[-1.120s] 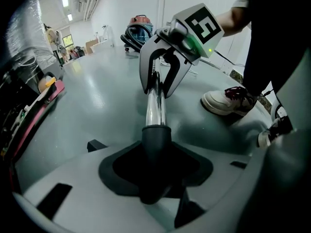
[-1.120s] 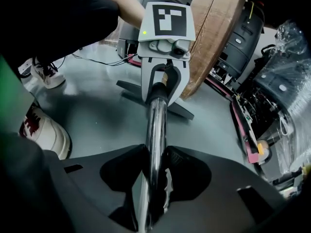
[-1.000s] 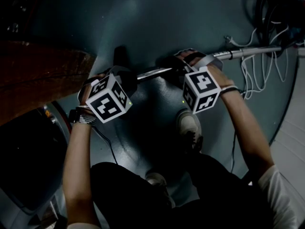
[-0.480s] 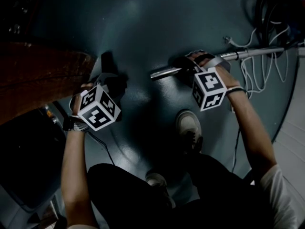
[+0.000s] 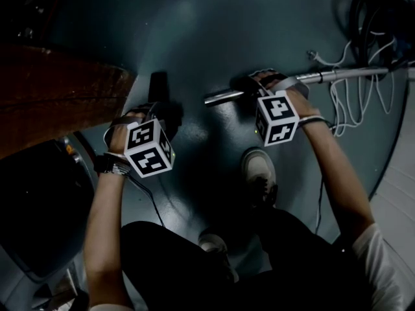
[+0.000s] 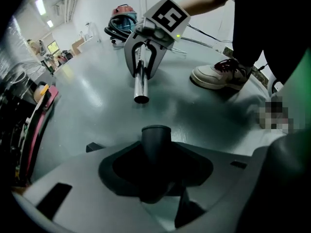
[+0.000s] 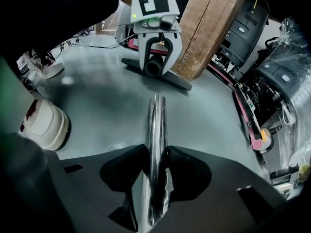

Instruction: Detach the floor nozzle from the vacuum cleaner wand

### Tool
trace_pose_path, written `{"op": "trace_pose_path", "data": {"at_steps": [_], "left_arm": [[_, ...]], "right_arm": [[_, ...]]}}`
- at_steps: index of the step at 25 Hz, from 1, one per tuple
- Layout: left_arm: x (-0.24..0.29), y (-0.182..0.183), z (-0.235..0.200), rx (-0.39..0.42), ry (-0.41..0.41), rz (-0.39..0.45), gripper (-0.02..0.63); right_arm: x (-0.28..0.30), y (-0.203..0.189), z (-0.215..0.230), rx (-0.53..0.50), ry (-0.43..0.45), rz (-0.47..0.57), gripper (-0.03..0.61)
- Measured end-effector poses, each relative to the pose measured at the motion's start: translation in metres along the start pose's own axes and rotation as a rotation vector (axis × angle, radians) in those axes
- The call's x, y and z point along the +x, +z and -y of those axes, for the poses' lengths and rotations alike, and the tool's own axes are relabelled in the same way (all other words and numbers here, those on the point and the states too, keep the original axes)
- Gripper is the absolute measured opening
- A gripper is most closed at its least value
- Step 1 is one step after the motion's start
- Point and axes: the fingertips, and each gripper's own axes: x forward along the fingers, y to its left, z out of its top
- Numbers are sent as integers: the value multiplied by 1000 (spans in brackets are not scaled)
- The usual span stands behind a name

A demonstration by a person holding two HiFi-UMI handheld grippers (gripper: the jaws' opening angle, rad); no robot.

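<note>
The dark floor nozzle is off the chrome wand, with a gap of bare floor between them. My left gripper is shut on the nozzle's short dark neck, which stands up between its jaws. The nozzle's flat base lies on the floor near a wooden slab. My right gripper is shut on the wand a little behind its open end. The open end points at the nozzle's neck. In the head view the nozzle is a dark shape above the left marker cube.
A wooden slab leans just behind the nozzle. The person's white shoe stands on the grey floor between the arms. White cables and the vacuum's hose and body lie beyond the wand's far end. Cluttered machinery lines one side.
The nozzle has come off the wand: one second ago the two were joined between the grippers. My left gripper has carried the nozzle leftward and down, away from the wand's end.
</note>
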Motion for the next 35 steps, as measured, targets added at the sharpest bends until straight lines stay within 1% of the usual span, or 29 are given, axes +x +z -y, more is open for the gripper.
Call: {"op": "trace_pose_path", "data": {"at_steps": [4,7,11,16,19,21,24,31,35], "left_arm": [[13,-4,22,107,-27,-60,178],[21,-6,31,142,-42,-85,178],[24,-8,36,152,-59,-92,179],[30,-15,42,172,-82,-116,184],[31,-20,45,182,-90,-122,211],[31,-21,46,185,-93,-119,233],[29,-20,48,184,-100,-111,244],[22,-16,50,181,-89,-81,252],[14,-10,49,168,-76,-45,252]], "right_arm": [[9,-4,2,24,-28,-20,166],[13,-6,4,40,-42,-25,166],[10,-12,7,80,-32,-28,164],[6,-18,5,56,-37,-48,166],[2,-16,0,66,-30,-28,166],[0,-14,-4,74,-26,-16,166],[-2,-11,-9,80,-22,-1,169],[-7,-3,-12,81,-23,19,179],[-15,3,-9,102,-37,58,178]]}}
